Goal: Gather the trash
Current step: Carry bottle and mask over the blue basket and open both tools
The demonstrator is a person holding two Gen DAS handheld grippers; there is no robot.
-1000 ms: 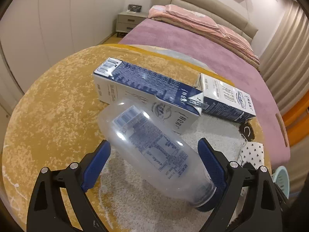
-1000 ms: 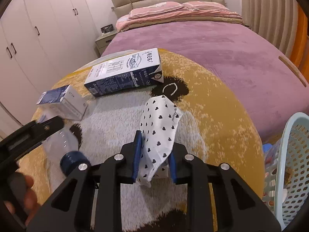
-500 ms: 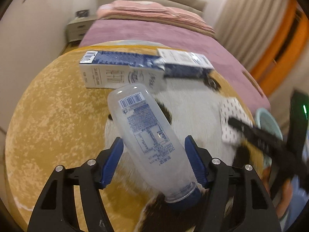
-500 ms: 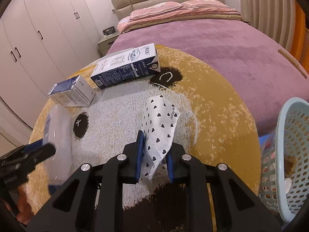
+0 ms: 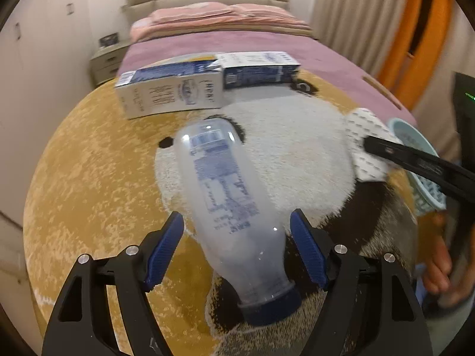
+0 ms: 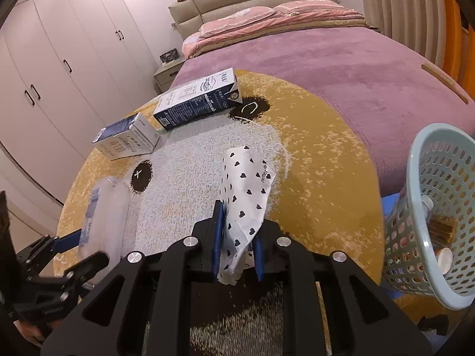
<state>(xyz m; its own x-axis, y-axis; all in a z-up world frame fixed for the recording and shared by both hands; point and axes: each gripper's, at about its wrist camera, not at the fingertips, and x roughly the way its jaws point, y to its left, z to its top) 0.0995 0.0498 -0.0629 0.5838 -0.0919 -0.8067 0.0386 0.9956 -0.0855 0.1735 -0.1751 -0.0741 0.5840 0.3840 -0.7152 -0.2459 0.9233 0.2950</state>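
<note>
My left gripper (image 5: 237, 246) is shut on a clear plastic bottle (image 5: 228, 198) with a blue cap and holds it lifted above the rug; the bottle also shows in the right wrist view (image 6: 104, 216). My right gripper (image 6: 236, 243) is shut on a white paper bag with black hearts (image 6: 245, 195), also seen in the left wrist view (image 5: 368, 145). Two blue-and-white milk cartons lie on the rug: a near one (image 5: 172, 92) (image 6: 124, 141) and a far one (image 5: 258, 69) (image 6: 199, 99). A light blue basket (image 6: 439, 207) with trash inside stands at the right.
A round yellow bear-face rug (image 6: 326, 154) lies beside a bed with a purple cover (image 6: 341, 59). White wardrobes (image 6: 59, 59) line the left wall. A nightstand (image 6: 166, 71) stands by the bed. Orange curtains (image 5: 427, 29) hang at the right.
My left gripper closed on the bottle, lifted it and swung right. My right gripper carried the paper bag up and toward the basket, which now shows more fully.
</note>
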